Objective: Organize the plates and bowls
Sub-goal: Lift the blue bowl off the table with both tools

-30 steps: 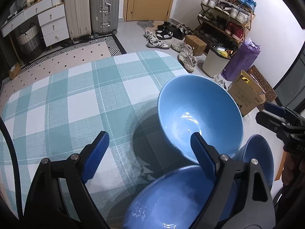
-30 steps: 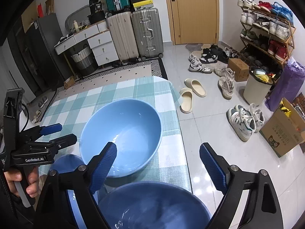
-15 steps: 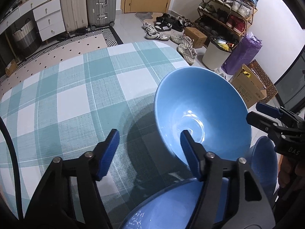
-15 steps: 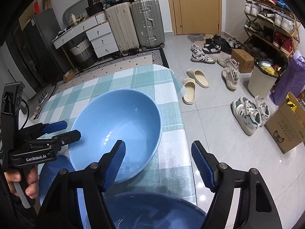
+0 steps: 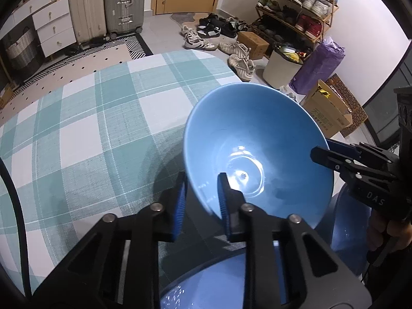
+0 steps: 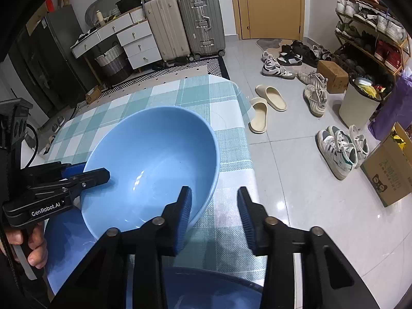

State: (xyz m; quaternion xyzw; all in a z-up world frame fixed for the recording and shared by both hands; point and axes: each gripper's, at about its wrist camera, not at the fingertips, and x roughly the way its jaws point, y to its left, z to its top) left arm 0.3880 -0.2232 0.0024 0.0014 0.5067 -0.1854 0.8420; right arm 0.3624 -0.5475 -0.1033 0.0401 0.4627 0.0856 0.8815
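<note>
Left wrist view: three blue bowls on the checked tablecloth (image 5: pixel 77 128). Largest, a light blue bowl (image 5: pixel 257 149), glossy, tipped on its side near the right edge of the table, rim between both grippers. Left gripper (image 5: pixel 200 203) clenched on its near rim. Right gripper (image 6: pixel 213 213) closing, one pad inside the rim, the other outside with a gap. Two darker blue bowls: one (image 6: pixel 64 237) behind the light one, another (image 6: pixel 206 288) nearest.
</note>
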